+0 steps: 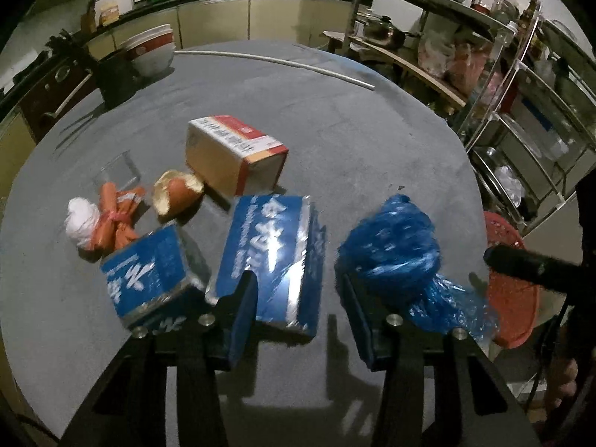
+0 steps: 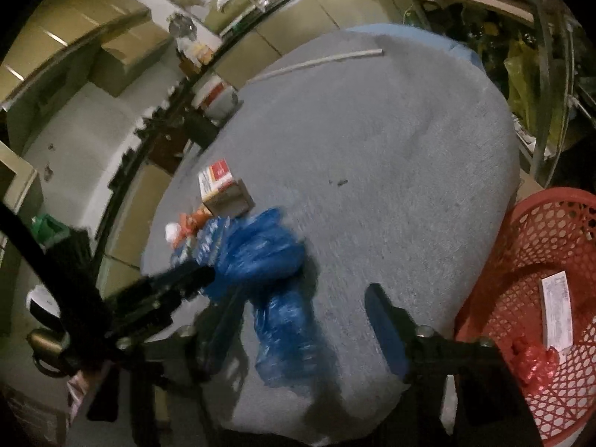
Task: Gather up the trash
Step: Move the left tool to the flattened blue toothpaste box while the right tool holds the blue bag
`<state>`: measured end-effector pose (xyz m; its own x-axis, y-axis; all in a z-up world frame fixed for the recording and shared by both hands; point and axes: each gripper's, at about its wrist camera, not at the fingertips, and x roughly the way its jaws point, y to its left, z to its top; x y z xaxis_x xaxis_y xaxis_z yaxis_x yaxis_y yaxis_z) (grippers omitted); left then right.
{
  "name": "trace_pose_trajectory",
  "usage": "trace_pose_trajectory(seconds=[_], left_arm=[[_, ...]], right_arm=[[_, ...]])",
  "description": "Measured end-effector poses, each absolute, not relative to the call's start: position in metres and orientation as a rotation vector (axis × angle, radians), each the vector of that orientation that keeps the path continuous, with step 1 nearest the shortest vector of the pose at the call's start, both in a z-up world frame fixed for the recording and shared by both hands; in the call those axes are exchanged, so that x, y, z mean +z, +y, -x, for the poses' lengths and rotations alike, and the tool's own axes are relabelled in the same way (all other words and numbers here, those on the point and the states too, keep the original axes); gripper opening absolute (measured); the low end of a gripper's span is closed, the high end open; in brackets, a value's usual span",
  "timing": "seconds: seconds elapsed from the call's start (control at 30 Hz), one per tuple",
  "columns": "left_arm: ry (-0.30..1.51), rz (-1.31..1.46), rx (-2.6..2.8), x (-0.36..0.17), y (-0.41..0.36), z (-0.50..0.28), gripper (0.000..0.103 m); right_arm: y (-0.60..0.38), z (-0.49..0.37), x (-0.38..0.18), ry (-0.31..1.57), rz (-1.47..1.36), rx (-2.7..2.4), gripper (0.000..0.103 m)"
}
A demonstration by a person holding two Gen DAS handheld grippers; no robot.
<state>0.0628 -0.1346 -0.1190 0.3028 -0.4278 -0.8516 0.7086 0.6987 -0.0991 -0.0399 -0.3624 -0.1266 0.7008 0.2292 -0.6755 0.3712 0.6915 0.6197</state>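
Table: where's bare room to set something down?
The far half of the table is bare, between the white rod and the tan box. The near left is crowded: blue boxes, blue bag, wrappers.

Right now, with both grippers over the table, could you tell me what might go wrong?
1. The left gripper has open jaws astride one blue box; a second blue box leans close beside it and could get knocked.
2. The blue plastic bag lies loose and crumpled, so it may slip or snag.
3. The red basket sits beyond the table edge, so dropped trash could miss.
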Motion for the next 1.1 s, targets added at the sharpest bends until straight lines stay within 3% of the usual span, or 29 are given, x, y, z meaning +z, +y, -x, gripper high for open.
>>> trace_pose_trajectory(seconds=[0.53, 0.67, 1.1], left_arm=[[1.026, -0.228, -0.679, -0.118, -0.073, -0.087, 0.049], [0.981, -0.261, -0.738, -0.108, -0.090, -0.080, 0.066], [1.005, -0.297, -0.864, -0.104, -0.143, -0.111, 0.071]], right_arm=[[-0.350, 0.041, -0.122, 0.805, -0.767, -0.074, 0.071], [-0.349, 0.040, -0.124, 0.810, -0.773, -0.074, 0.072], [-0.357, 0.045, -0.127, 0.813, -0.790, -0.087, 0.072]])
